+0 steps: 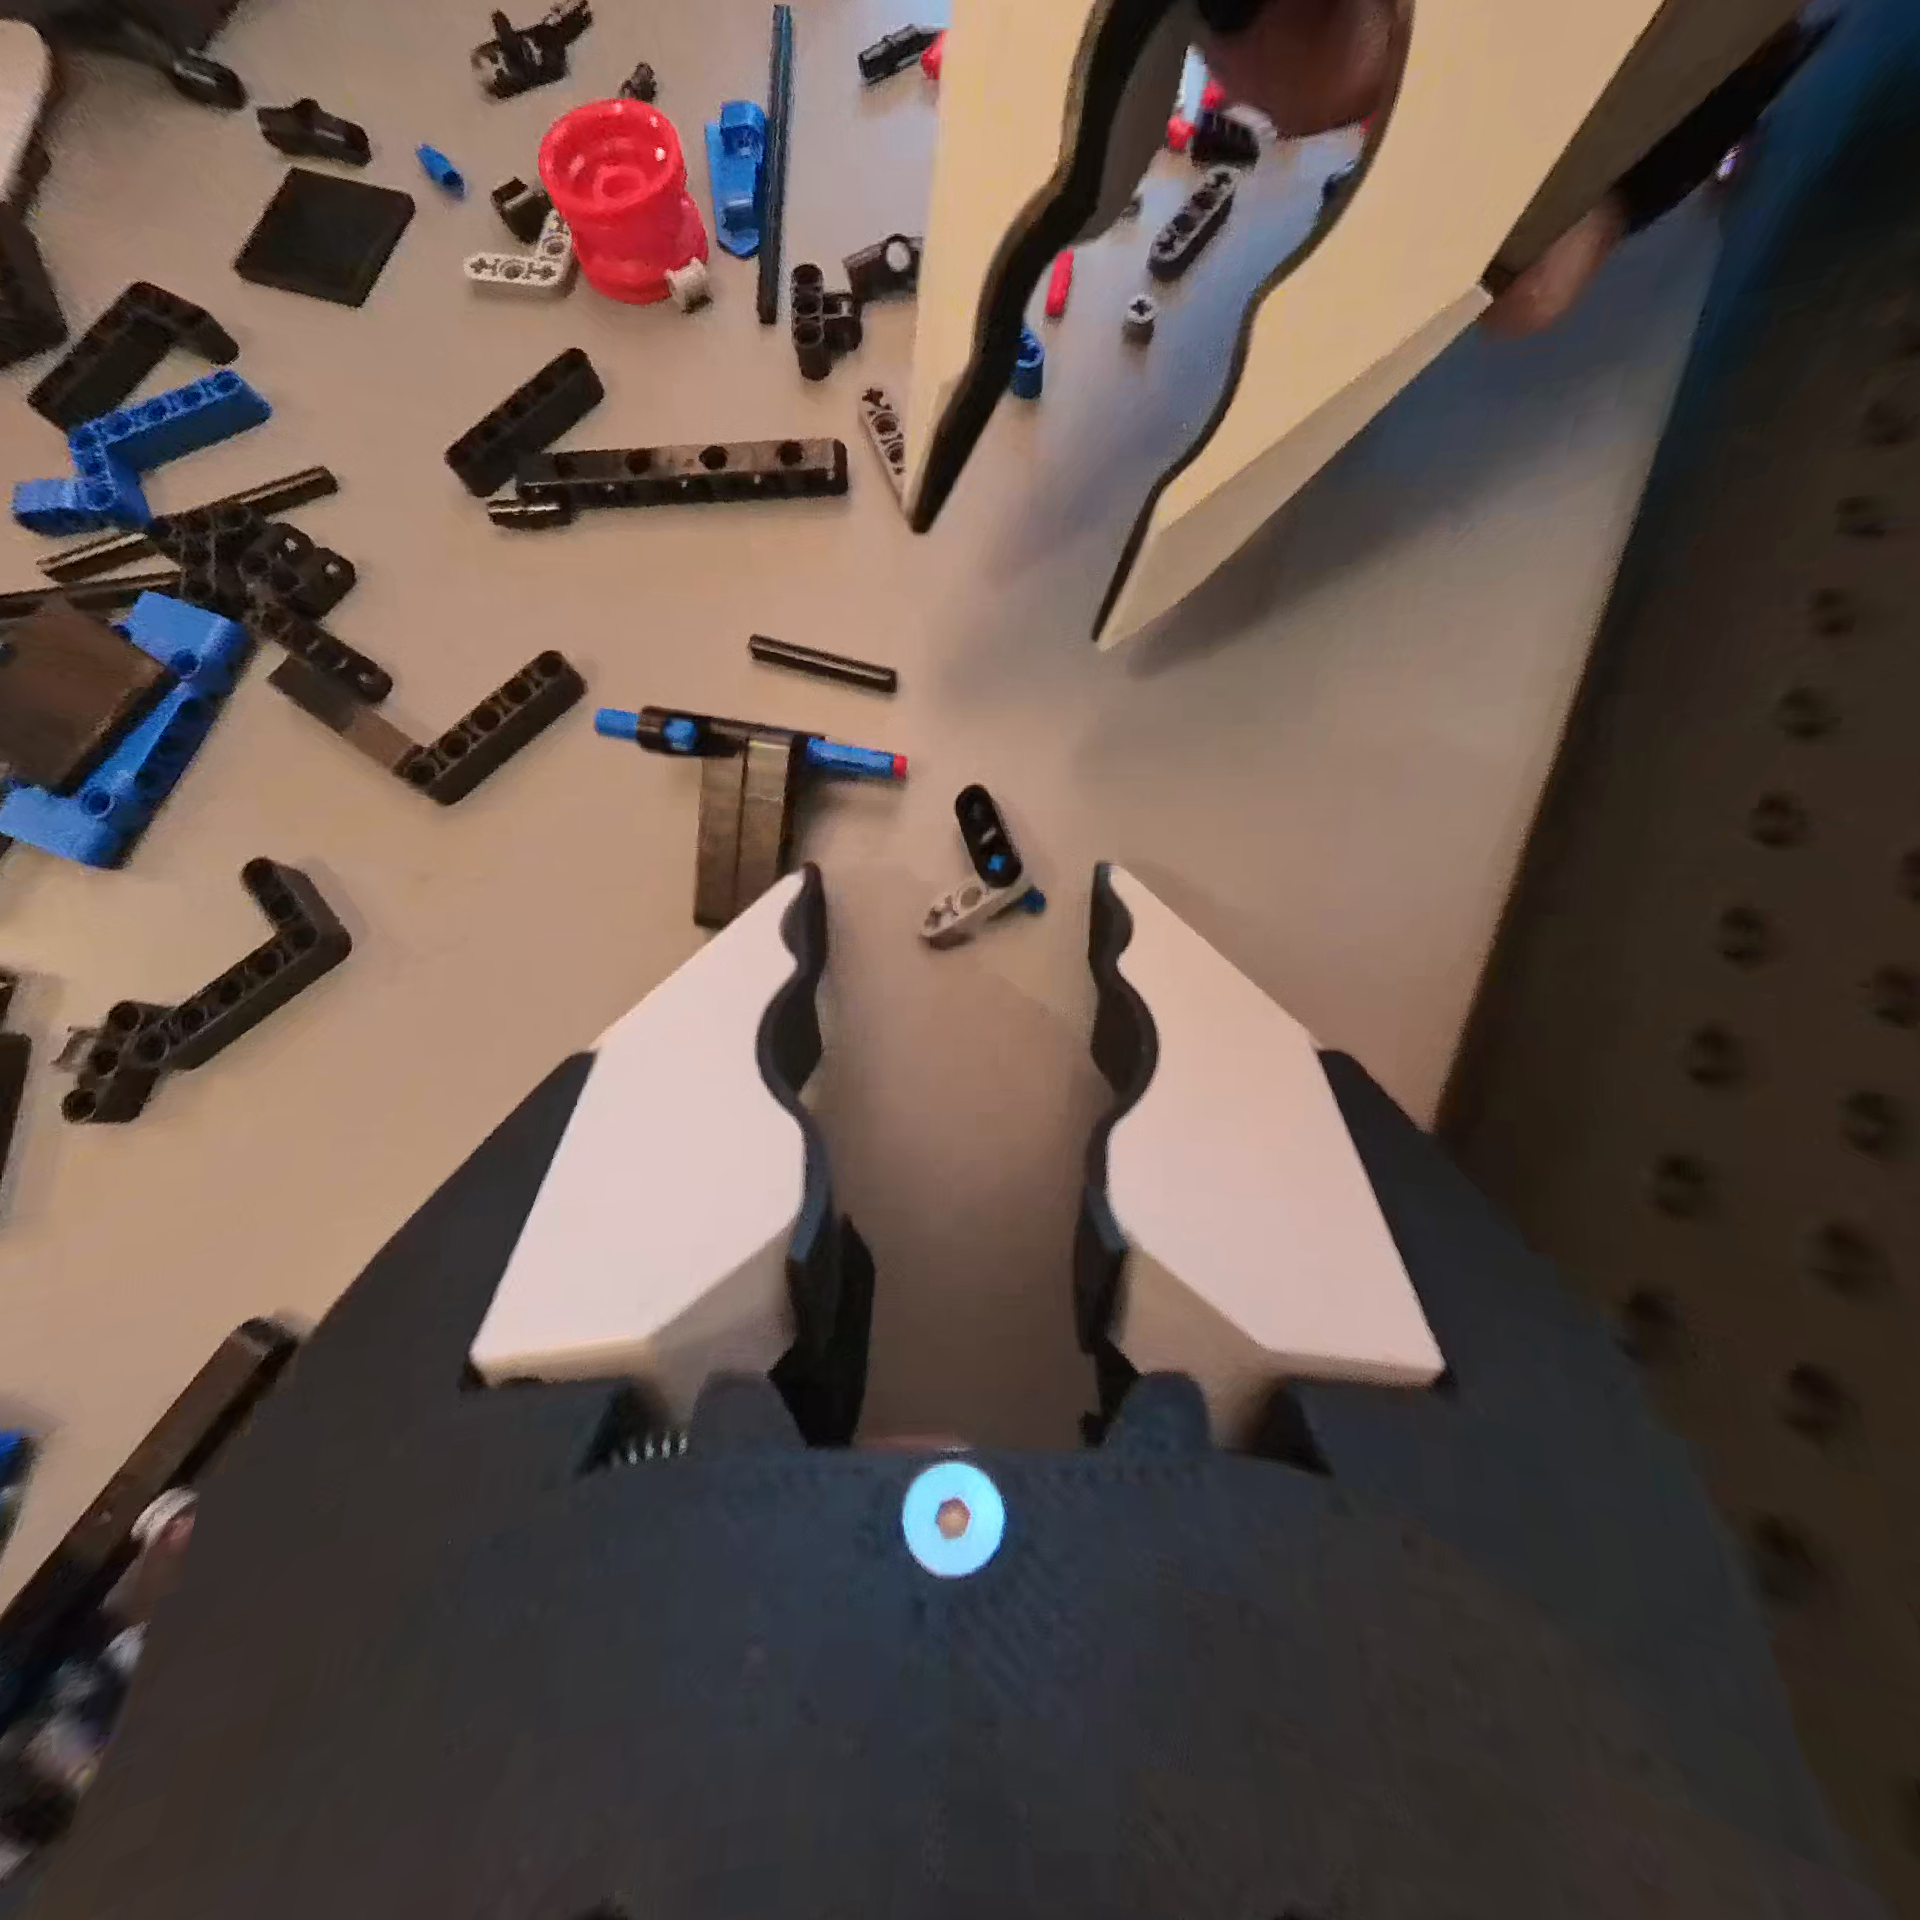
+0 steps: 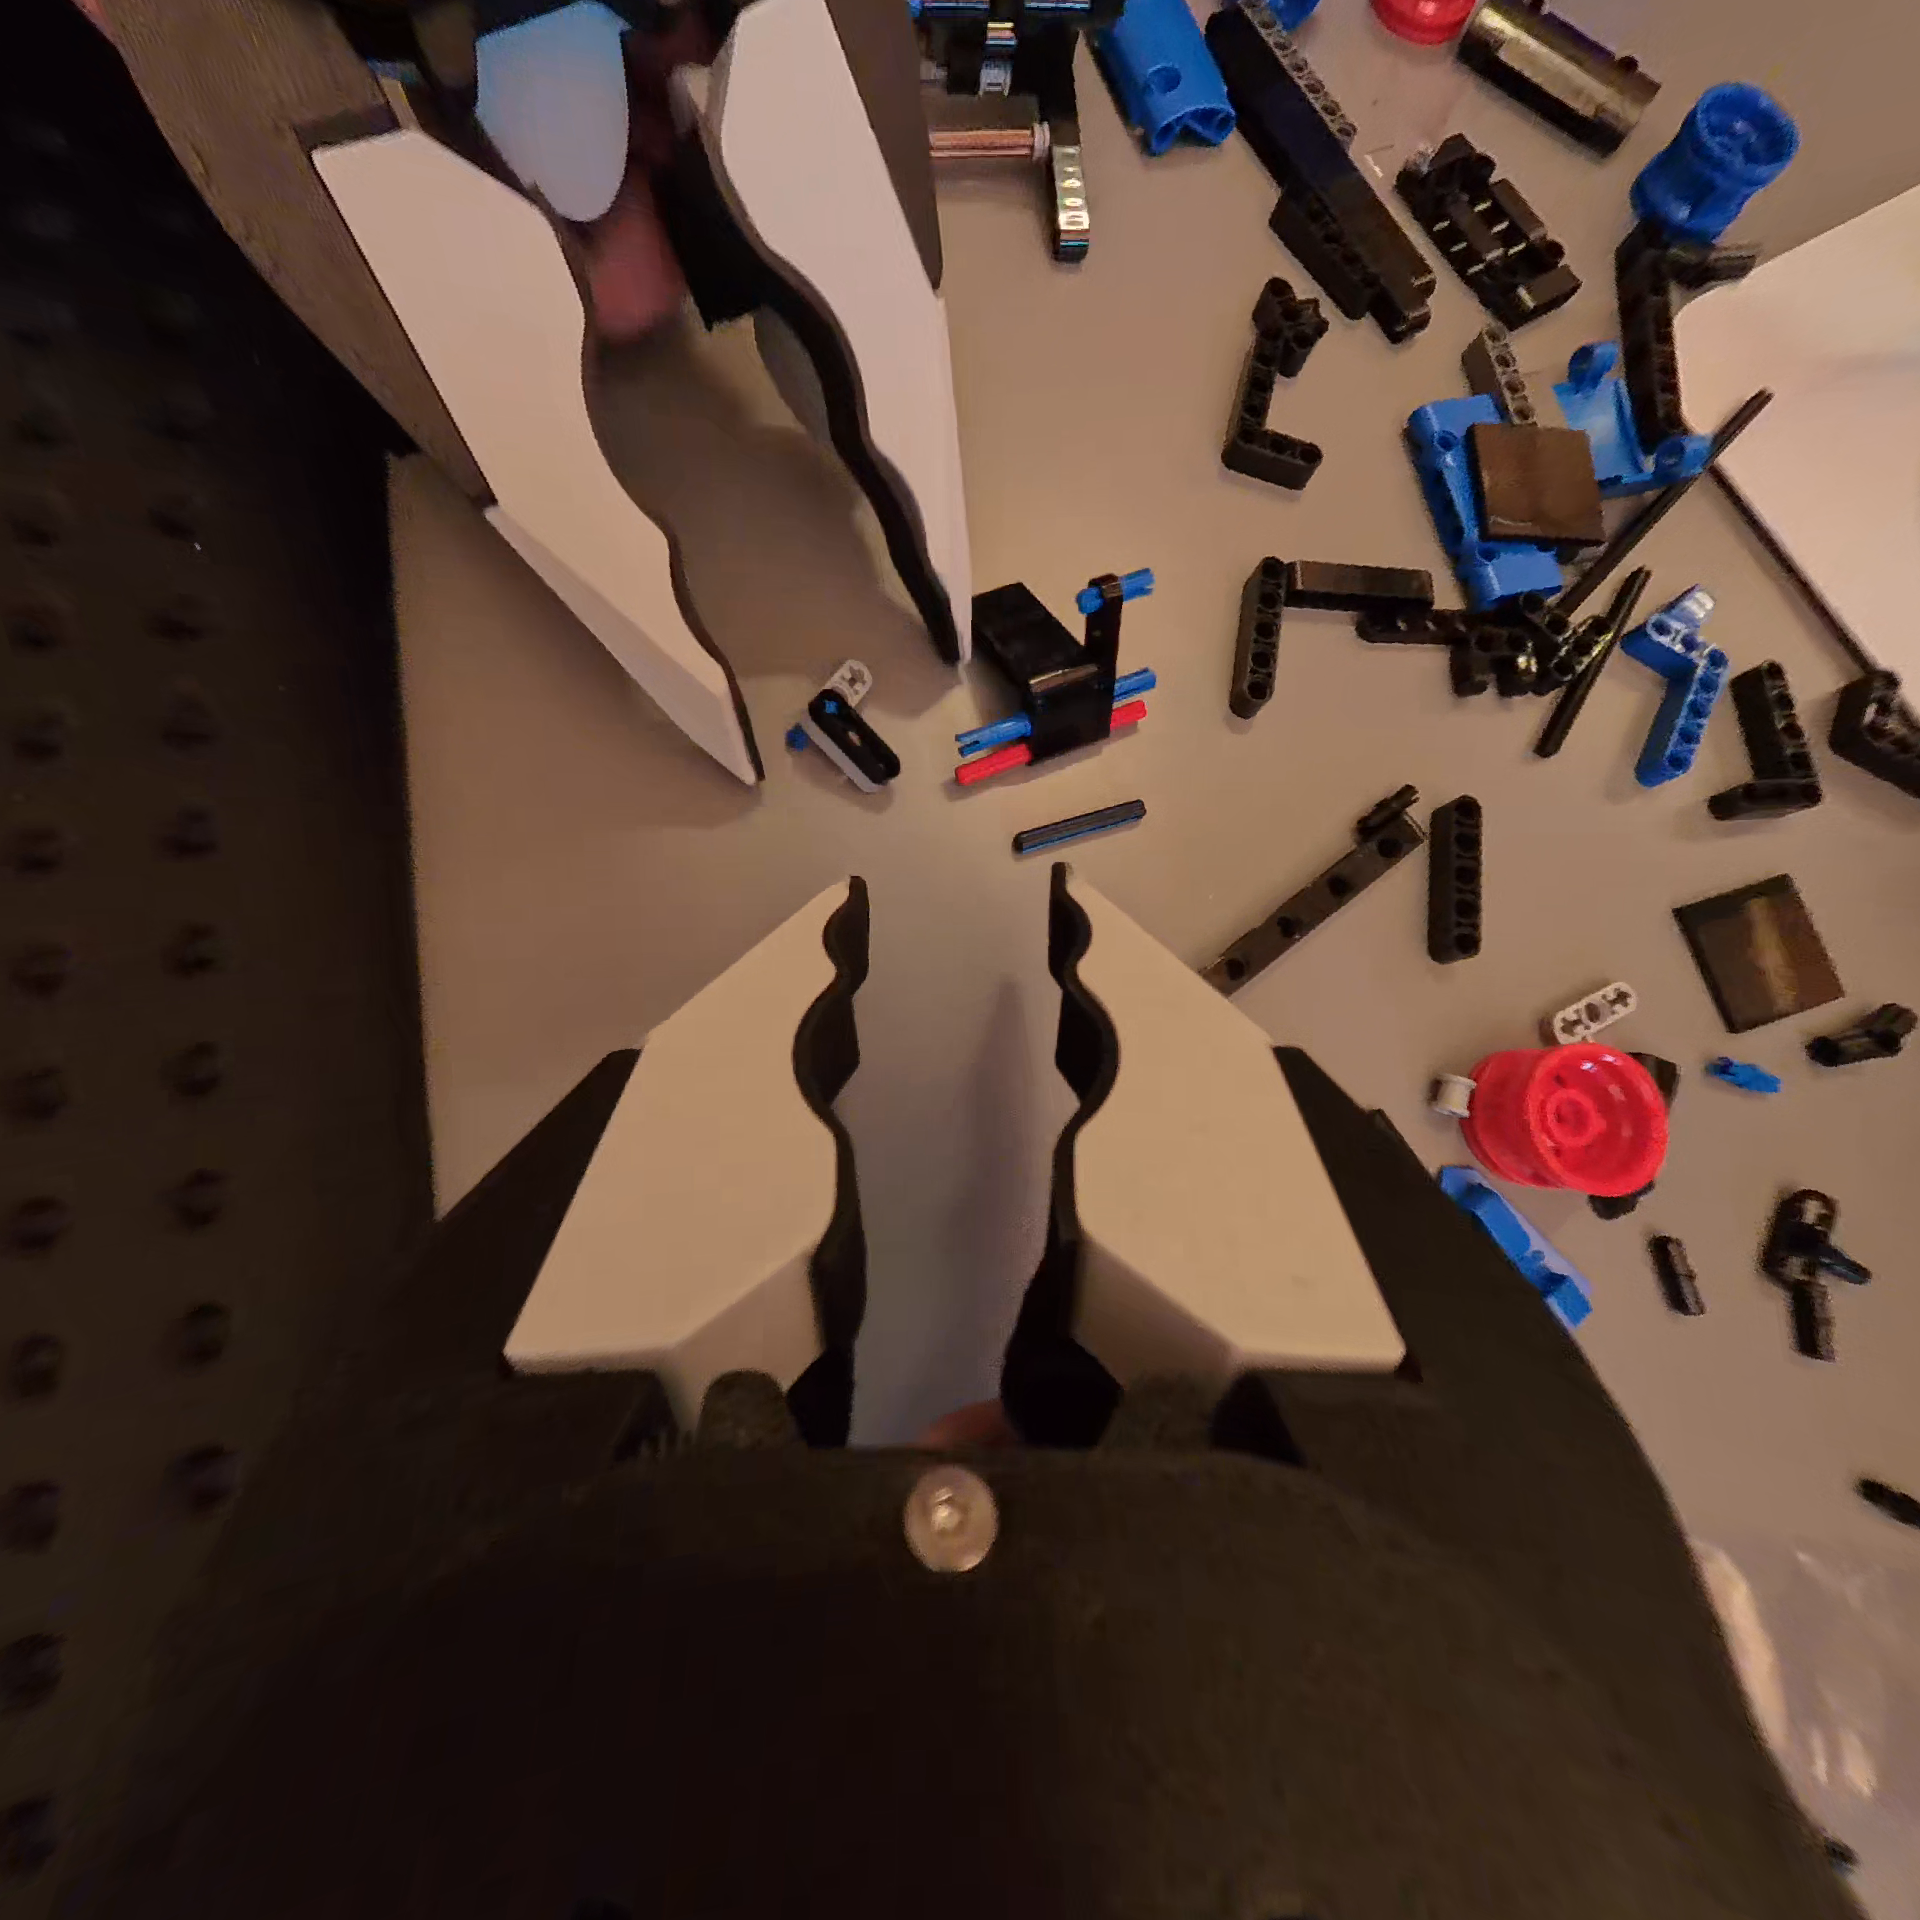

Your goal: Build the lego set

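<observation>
Left hand-held gripper [image 1: 958,883] agape, empty, right hand-held gripper [image 2: 958,883] likewise, seemingly above small black-grey piece [image 1: 982,868]

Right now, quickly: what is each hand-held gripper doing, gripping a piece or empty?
Left hand-held gripper: open, holding nothing.
Right hand-held gripper: open, holding nothing.

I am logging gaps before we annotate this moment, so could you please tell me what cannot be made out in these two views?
- Left wrist view: the black beam at the lower left is blurred and partly hidden behind the left gripper.
- Left wrist view: small parts behind the right gripper are mostly covered by its fingers.
- Right wrist view: the black-and-blue assembly is cut off by the top edge.
</observation>
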Demonstrator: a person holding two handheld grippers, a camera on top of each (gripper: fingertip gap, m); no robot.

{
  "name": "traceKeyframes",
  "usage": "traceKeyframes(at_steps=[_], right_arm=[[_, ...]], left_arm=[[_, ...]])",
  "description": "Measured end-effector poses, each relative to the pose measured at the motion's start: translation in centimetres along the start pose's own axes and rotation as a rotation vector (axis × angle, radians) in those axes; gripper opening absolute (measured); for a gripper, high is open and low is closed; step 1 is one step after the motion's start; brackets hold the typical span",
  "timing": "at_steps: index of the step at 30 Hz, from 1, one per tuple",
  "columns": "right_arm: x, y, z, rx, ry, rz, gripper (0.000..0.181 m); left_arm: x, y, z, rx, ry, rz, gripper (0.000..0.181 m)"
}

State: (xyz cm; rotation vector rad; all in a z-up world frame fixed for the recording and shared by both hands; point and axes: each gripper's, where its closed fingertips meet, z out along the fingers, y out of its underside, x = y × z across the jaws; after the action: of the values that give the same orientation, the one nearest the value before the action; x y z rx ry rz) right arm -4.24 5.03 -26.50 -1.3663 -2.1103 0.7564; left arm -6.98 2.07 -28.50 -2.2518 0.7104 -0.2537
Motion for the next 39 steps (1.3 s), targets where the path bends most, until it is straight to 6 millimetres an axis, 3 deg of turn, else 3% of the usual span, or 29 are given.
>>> traceKeyframes(at_steps=[2, 6, 10, 12, 16, 18, 19, 21, 24, 28, 31, 33, 34, 36, 38, 39], right_arm=[[-0.1, 0.5, 0.1, -0.033, 0.012, -0.012, 0.037], [-1.0, 1.1, 0.7, -0.059, -0.048, 0.093, 0.085], [-2.5, 2.1, 1.3, -0.09, -0.103, 0.147, 0.121], [-2.6, 1.8, 1.5, -0.07, -0.103, 0.18, 0.129], [-1.1, 2.3, 1.6, -0.121, -0.001, 0.188, 0.116], [-0.8, 2.0, 1.4, -0.132, 0.021, 0.195, 0.085], [-0.6, 1.9, 1.3, -0.136, 0.039, 0.185, 0.08], [-0.8, 1.9, 1.7, -0.139, 0.036, 0.214, 0.094], [-1.4, 1.7, 2.1, -0.123, 0.016, 0.202, 0.119], [-1.2, 1.3, 2.3, -0.091, 0.051, 0.216, 0.117], [0.1, 1.0, 2.3, -0.076, 0.135, 0.261, 0.101], [0.2, 1.4, 2.4, -0.098, 0.124, 0.313, 0.106], [0.4, 1.5, 2.4, -0.102, 0.12, 0.32, 0.11], [0.7, 1.5, 2.6, -0.106, 0.129, 0.34, 0.111], [0.9, 1.3, 2.7, -0.101, 0.135, 0.343, 0.109], [1.1, 1.3, 2.8, -0.094, 0.133, 0.336, 0.11]], left_arm=[[-0.6, 0.3, -0.5, -0.013, -0.087, 0.074, 0.057], [0.3, 0.8, -0.6, -0.009, -0.043, 0.018, 0.088], [0.3, 0.9, -0.3, -0.041, -0.033, -0.016, 0.095], [0.3, 1.0, -0.2, -0.053, -0.025, -0.051, 0.096], [-0.8, 1.1, -0.3, -0.048, -0.09, -0.126, 0.091], [-0.9, 0.9, -0.4, -0.025, -0.075, -0.175, 0.094], [-0.6, 0.8, -0.5, -0.008, -0.044, -0.187, 0.108], [-0.8, 1.0, -0.7, -0.011, -0.041, -0.197, 0.117], [-1.9, 1.7, -0.8, -0.044, -0.151, -0.163, 0.098], [-2.1, 2.0, -1.0, -0.04, -0.172, -0.184, 0.101], [-3.8, 2.1, -1.6, -0.03, -0.291, -0.218, 0.089], [-4.4, 2.2, -2.1, -0.015, -0.352, -0.205, 0.102], [-4.8, 2.3, -2.4, -0.016, -0.395, -0.201, 0.099], [-5.8, 2.6, -2.9, -0.032, -0.474, -0.209, 0.076], [-6.3, 3.0, -3.1, -0.048, -0.496, -0.233, 0.038], [-6.4, 3.2, -3.1, -0.048, -0.482, -0.259, 0.031]])
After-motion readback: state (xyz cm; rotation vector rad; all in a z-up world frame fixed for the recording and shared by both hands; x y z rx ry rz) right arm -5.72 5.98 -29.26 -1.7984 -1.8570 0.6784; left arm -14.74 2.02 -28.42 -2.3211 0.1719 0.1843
